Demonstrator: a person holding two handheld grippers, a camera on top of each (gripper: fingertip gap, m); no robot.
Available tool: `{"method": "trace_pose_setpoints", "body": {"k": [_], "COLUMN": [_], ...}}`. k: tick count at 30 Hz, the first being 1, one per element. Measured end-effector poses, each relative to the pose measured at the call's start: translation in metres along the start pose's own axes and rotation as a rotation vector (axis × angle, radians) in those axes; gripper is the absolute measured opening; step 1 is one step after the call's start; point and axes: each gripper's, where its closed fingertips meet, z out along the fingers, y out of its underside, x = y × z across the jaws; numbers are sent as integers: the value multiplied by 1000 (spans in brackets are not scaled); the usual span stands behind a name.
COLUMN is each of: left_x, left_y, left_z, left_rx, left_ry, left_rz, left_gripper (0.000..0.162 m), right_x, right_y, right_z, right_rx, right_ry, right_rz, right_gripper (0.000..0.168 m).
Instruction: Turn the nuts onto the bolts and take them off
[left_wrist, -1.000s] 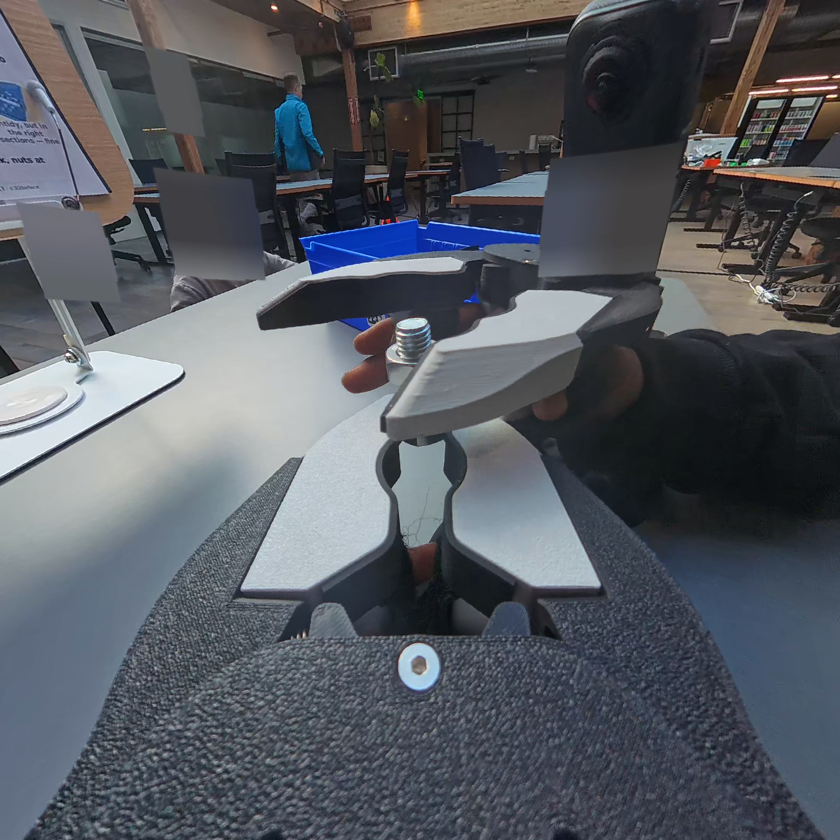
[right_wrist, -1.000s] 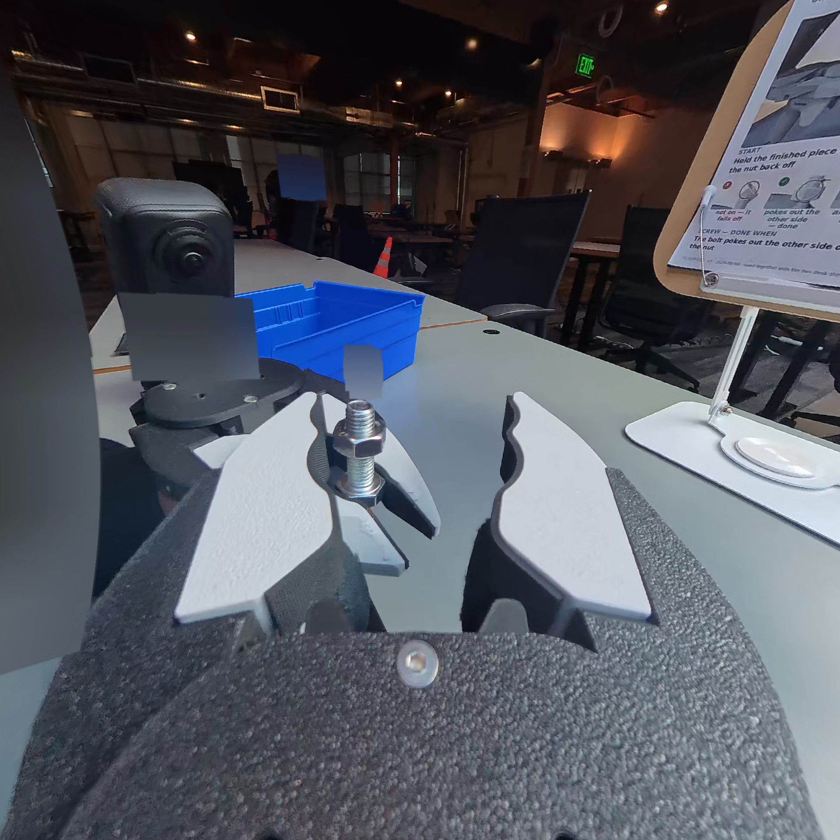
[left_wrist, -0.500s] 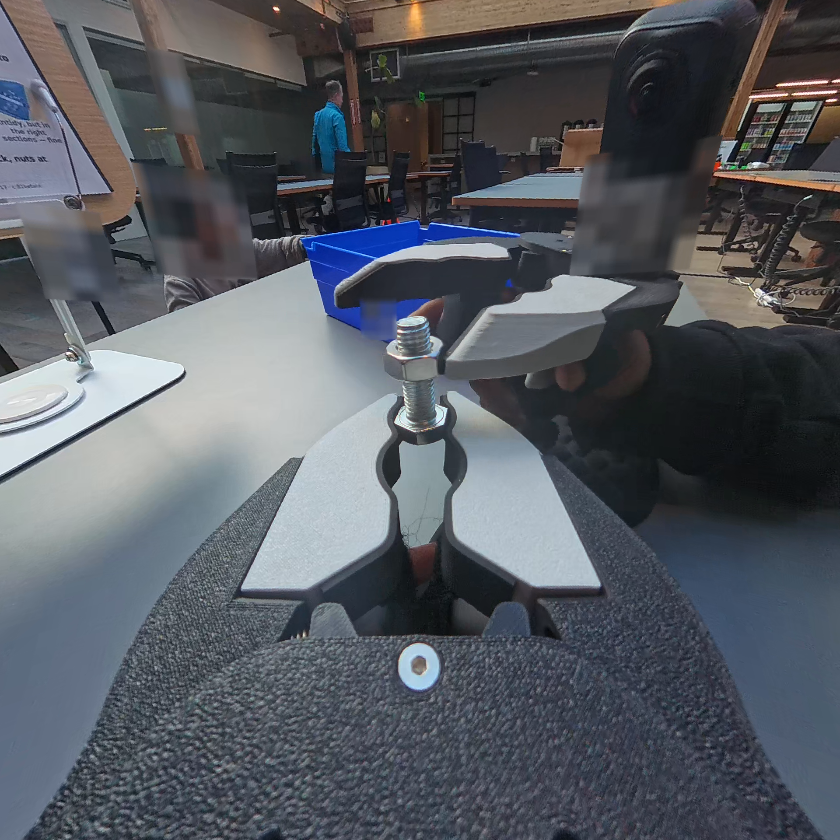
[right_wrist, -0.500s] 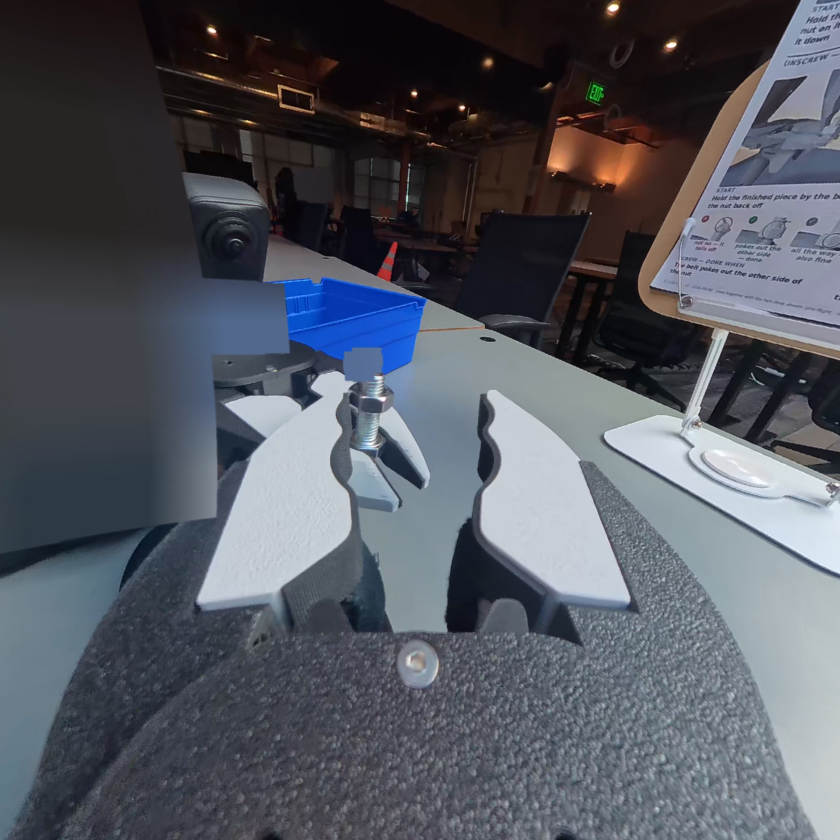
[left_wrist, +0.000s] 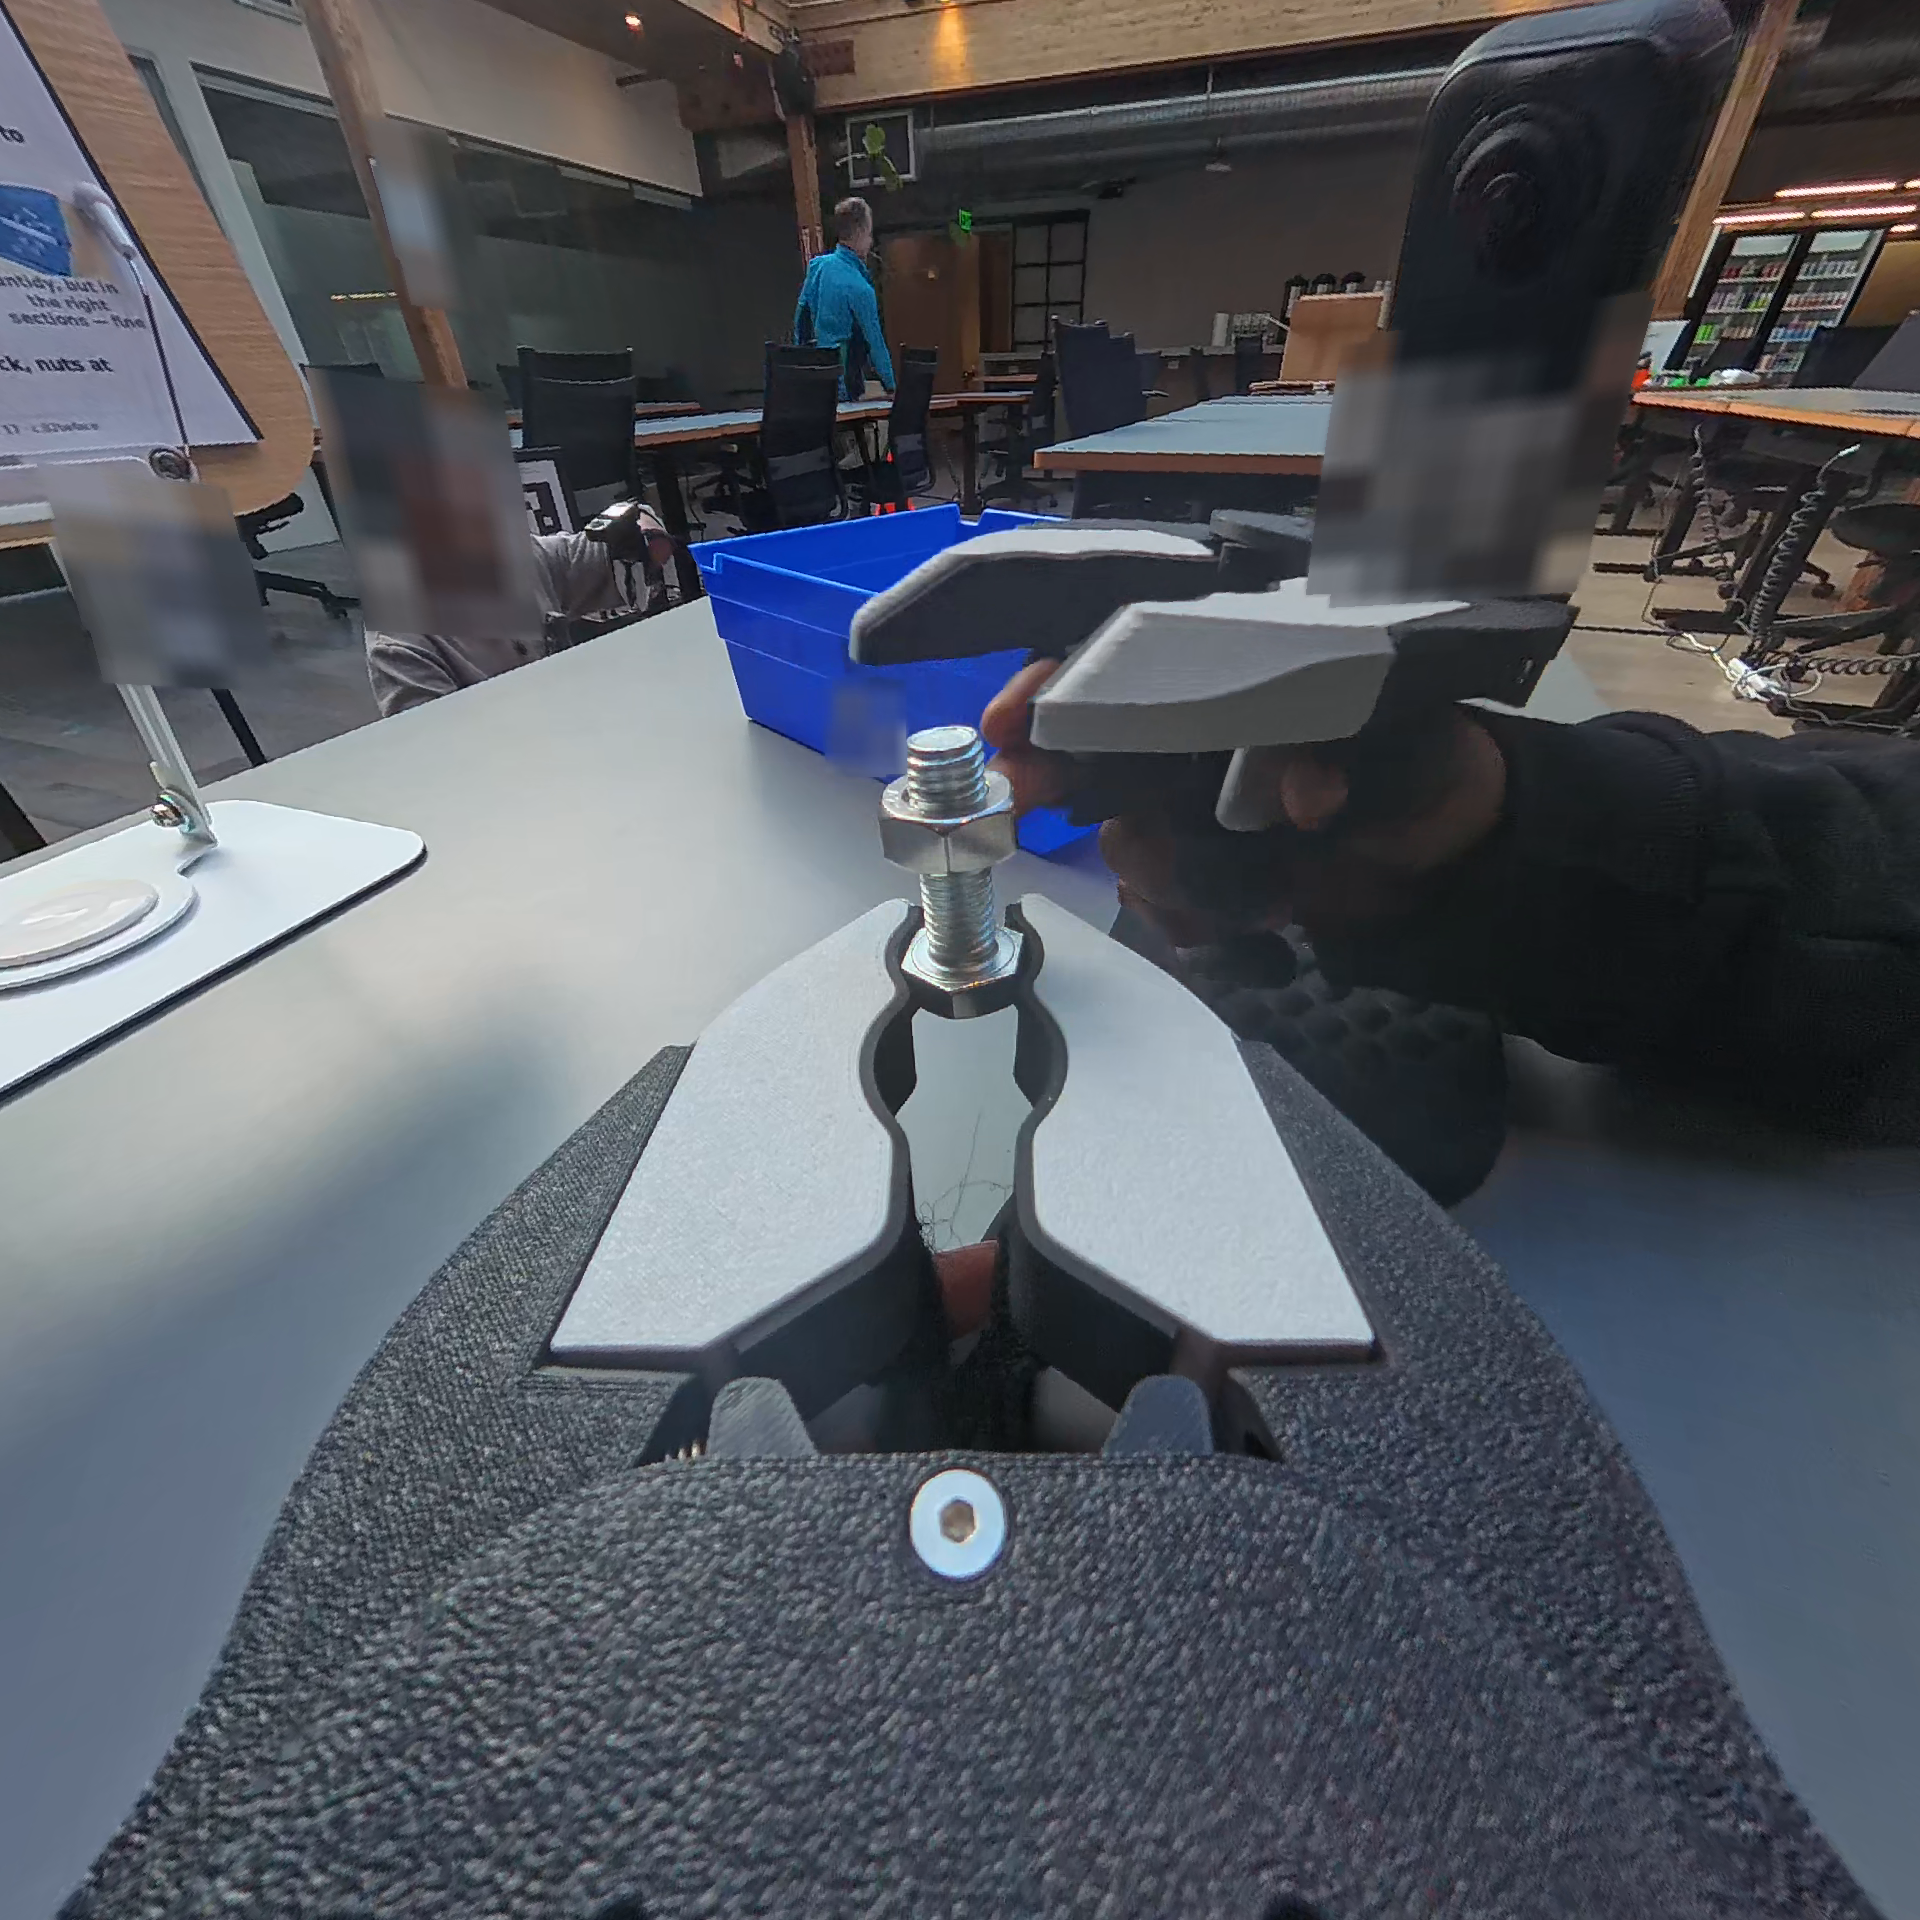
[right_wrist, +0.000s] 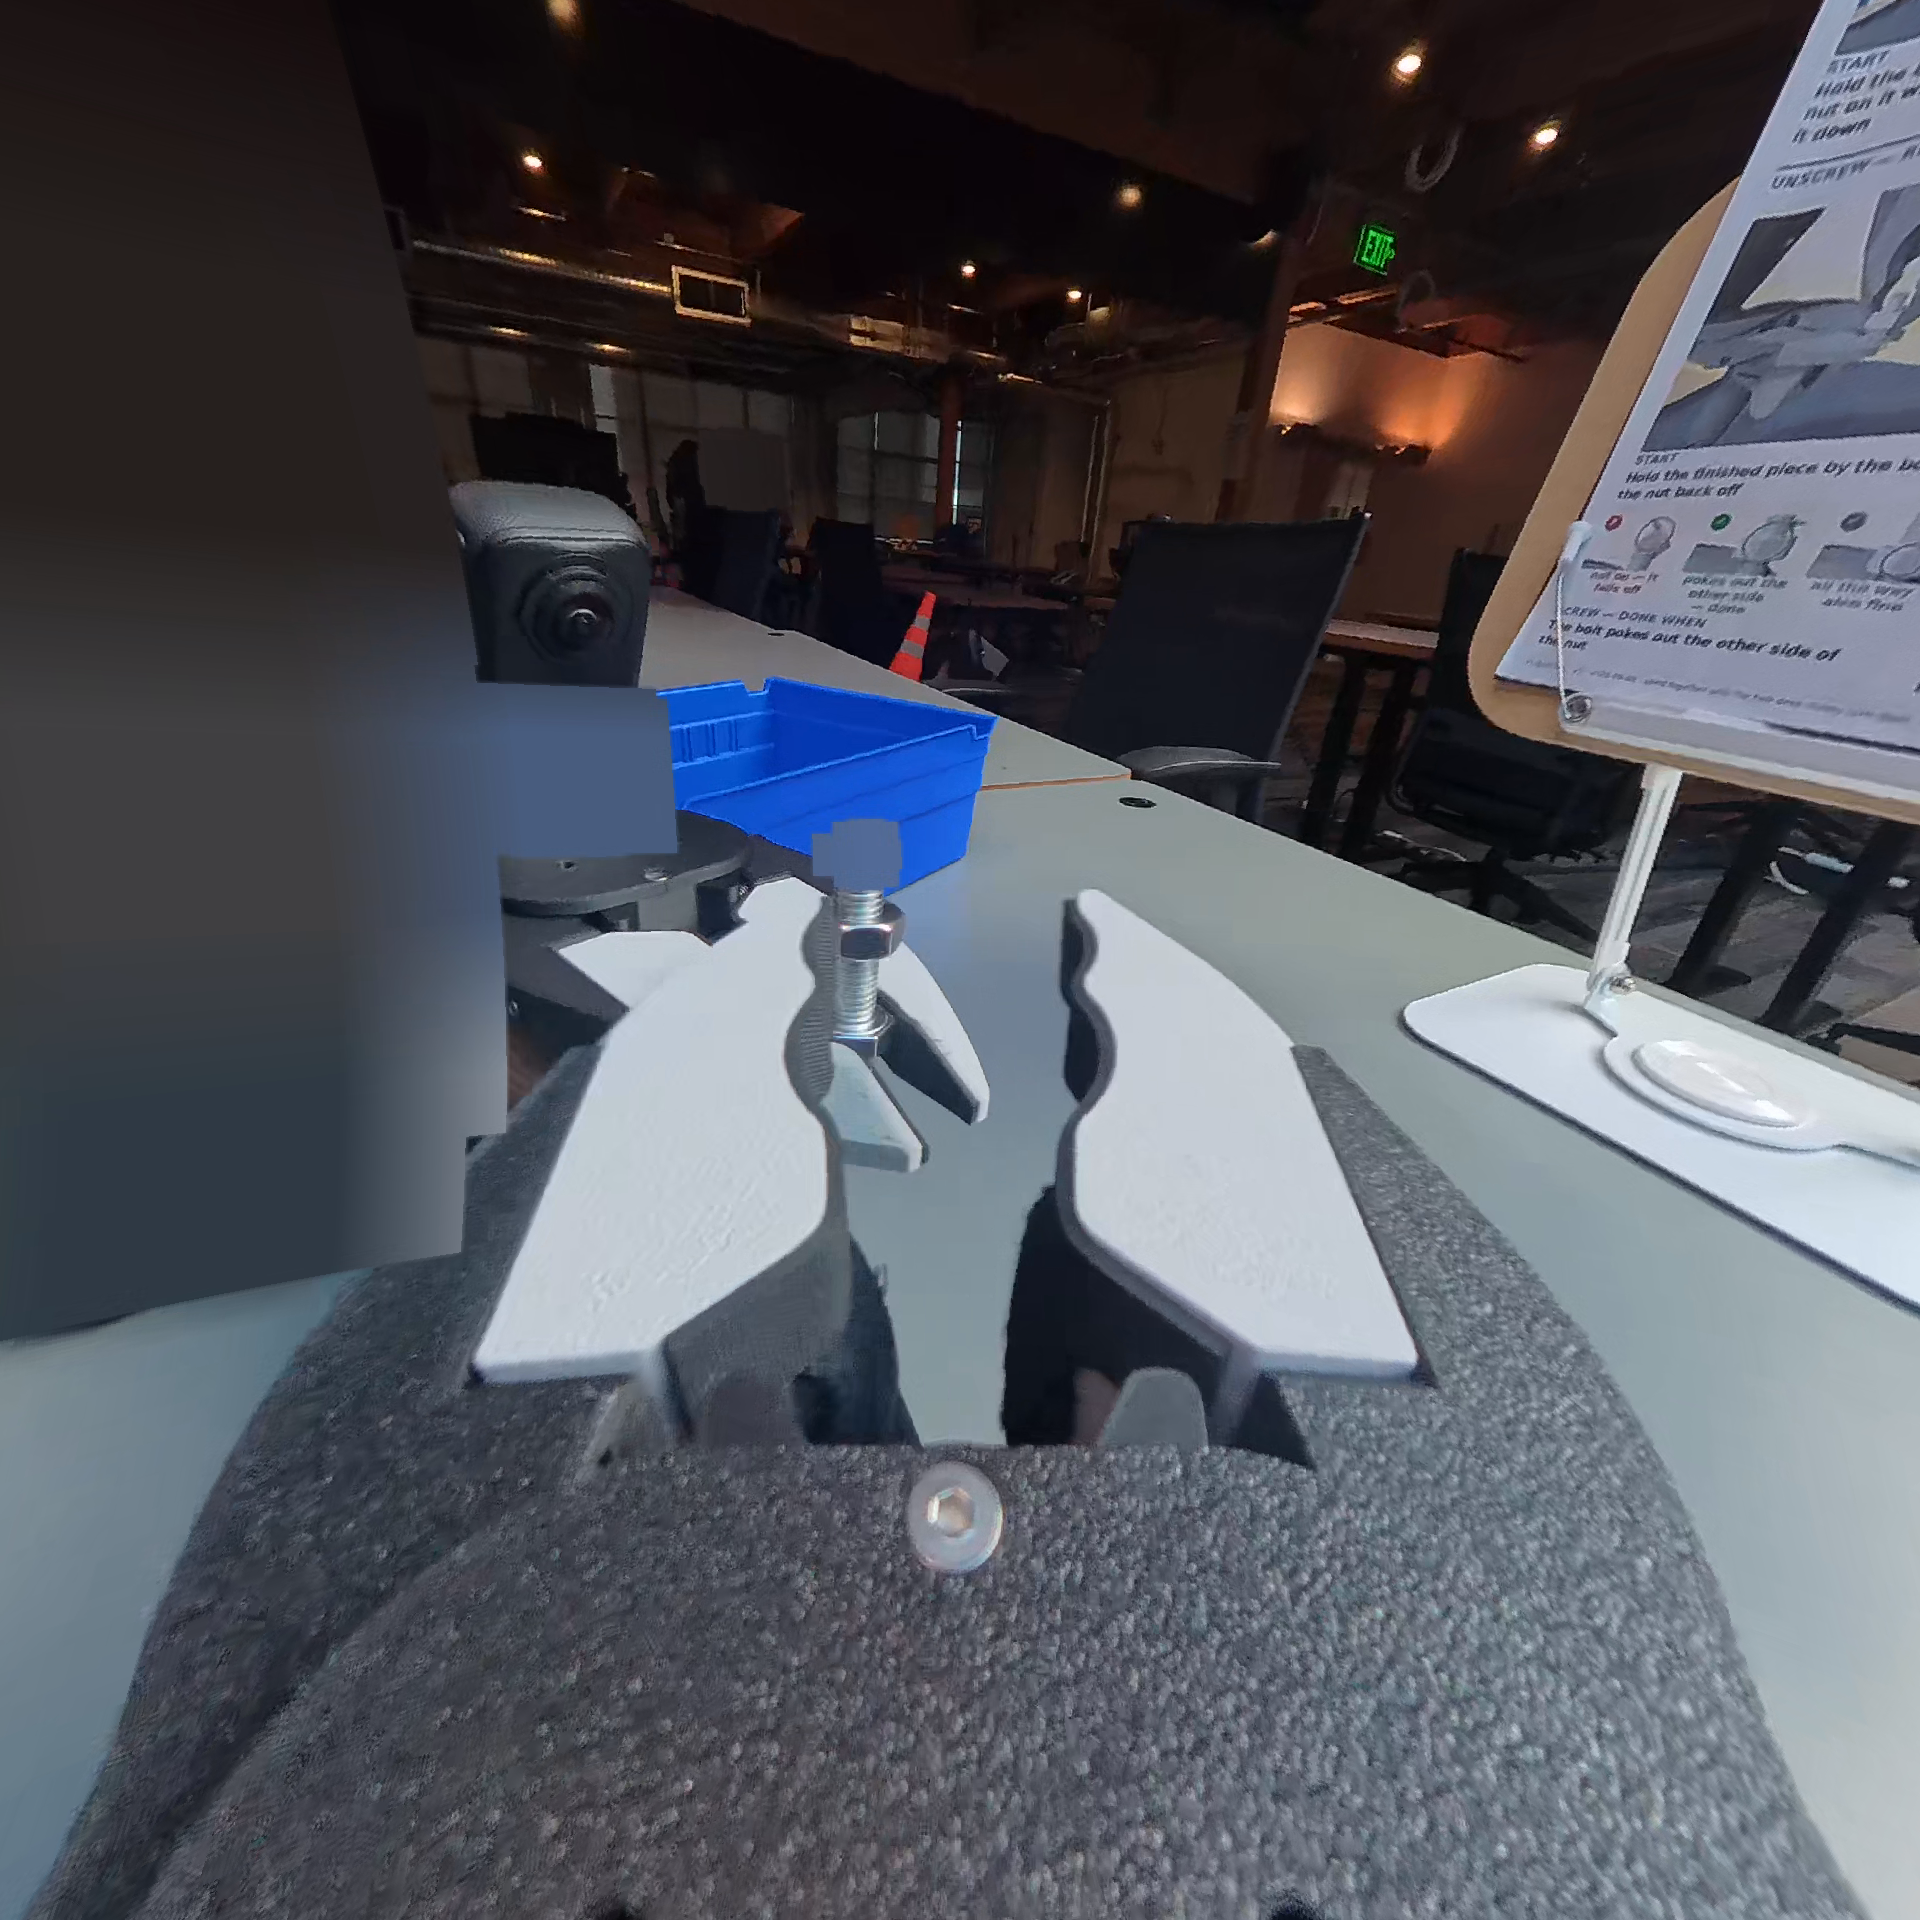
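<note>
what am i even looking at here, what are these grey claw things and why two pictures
Those claws are hand-held grippers, one in each of a person's hands. Each carries a camera looking along its fingers, so you get two pictures of one moment.

In the left wrist view, the left gripper is shut on the head of an upright bolt, with a nut threaded near its top. The right gripper, held by a gloved hand, hovers open just beyond the nut.

The right wrist view shows its own open fingers, with the same bolt farther off.

On the grey table sit a blue bin and a white sign stand.
</note>
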Motion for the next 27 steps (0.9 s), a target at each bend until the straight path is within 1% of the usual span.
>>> {"method": "trace_pose_setpoints", "body": {"k": [2, 4, 5, 10, 20, 24, 26, 27], "left_x": [0, 0, 0, 0, 0, -1, -1, -2], "left_y": [0, 0, 0, 0, 0, 0, 0, -1], "left_z": [0, 0, 0, 0, 0, 0, -1, -1], "left_rx": [1, 1, 1, 0, 0, 2, 5, 7], "left_ry": [-1, -2, -3, -1, -1, -2, -5, -6], "left_rz": [0, 1, 1, 2, -1, -4, -7, -9], "left_gripper": [14, 14, 14, 14, 14, 14, 14, 14], "right_x": [-1, -2, -1, 2, 2, -2, -4, -2], "right_y": [5, 9, 10, 17, 12, 10, 10, 9], "right_z": [8, 16, 20, 33, 15, 8, 5, 3], "right_rx": [-25, -40, -41, -71, -57, -56, -56, -54], "right_ry": [-5, 4, 14, 57, 50, 24, 16, 23], "right_rz": [36, 54, 58, 44, -14, -33, -45, -49], "right_gripper": [62, 73, 75, 74, 58, 44, 34, 25]}}
